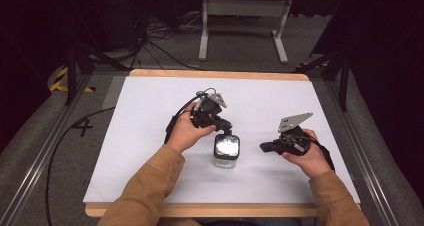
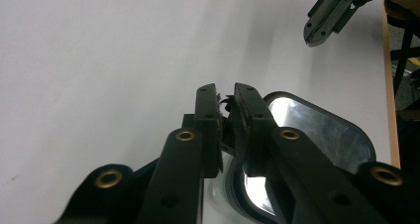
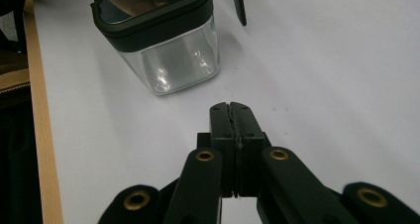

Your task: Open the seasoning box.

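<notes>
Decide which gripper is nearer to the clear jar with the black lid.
Left. The left gripper is right at the jar, its jaws at the far edge of the lid. The right gripper sits off to the jar's side, apart from it, jaws shut.

Clear container [image 1: 226,152] on white table [image 1: 150,136]

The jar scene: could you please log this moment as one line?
jar: upright on table | left claw: closing on its lid rim | right claw: shut, empty, apart

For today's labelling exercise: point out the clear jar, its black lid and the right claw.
clear jar [image 3: 173,68], right gripper view, on its glass wall.
black lid [image 1: 226,146], high view, on its shiny top.
right claw [image 3: 232,116], right gripper view, at the closed jaw tips.
</notes>
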Demonstrator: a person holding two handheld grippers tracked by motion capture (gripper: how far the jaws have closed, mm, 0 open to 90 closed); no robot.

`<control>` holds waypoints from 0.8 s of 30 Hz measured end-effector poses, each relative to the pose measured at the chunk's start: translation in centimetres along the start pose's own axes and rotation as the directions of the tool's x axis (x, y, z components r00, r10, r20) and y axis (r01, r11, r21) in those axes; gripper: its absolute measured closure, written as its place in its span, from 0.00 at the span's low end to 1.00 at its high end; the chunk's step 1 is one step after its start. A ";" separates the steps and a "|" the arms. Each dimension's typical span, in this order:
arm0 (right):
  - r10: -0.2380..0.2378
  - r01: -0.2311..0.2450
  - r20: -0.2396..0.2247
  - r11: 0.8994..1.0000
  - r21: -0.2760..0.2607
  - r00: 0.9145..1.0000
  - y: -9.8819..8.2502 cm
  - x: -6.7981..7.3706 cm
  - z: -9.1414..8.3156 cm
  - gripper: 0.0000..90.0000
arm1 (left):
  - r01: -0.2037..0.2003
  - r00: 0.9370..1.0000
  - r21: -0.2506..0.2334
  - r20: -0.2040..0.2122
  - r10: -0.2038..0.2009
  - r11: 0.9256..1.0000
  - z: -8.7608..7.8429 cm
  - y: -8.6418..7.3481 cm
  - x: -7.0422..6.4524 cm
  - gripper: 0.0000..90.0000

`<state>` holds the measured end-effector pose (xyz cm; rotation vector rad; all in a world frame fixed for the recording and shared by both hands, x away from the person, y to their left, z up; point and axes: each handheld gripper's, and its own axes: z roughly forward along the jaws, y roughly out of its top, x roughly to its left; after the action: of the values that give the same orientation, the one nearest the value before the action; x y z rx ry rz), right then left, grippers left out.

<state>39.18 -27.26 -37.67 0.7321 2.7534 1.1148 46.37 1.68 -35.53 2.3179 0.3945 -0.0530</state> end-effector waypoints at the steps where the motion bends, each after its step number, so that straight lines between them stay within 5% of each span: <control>1: 0.000 0.000 0.000 1.000 0.000 1.000 0.0 0.0 0.0 1.00 | -0.004 1.000 -0.002 0.005 0.004 1.000 0.0 0.0 0.0 0.94; 24: -0.050 0.050 -0.028 0.999 -0.007 0.998 1.1 1.7 0.8 1.00 | 0.013 0.999 -0.007 0.039 -0.012 1.000 0.1 -0.1 0.5 1.00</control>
<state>38.35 -25.32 -37.35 0.6479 2.7732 1.1325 46.81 1.84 -35.71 2.3034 0.3889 -0.1021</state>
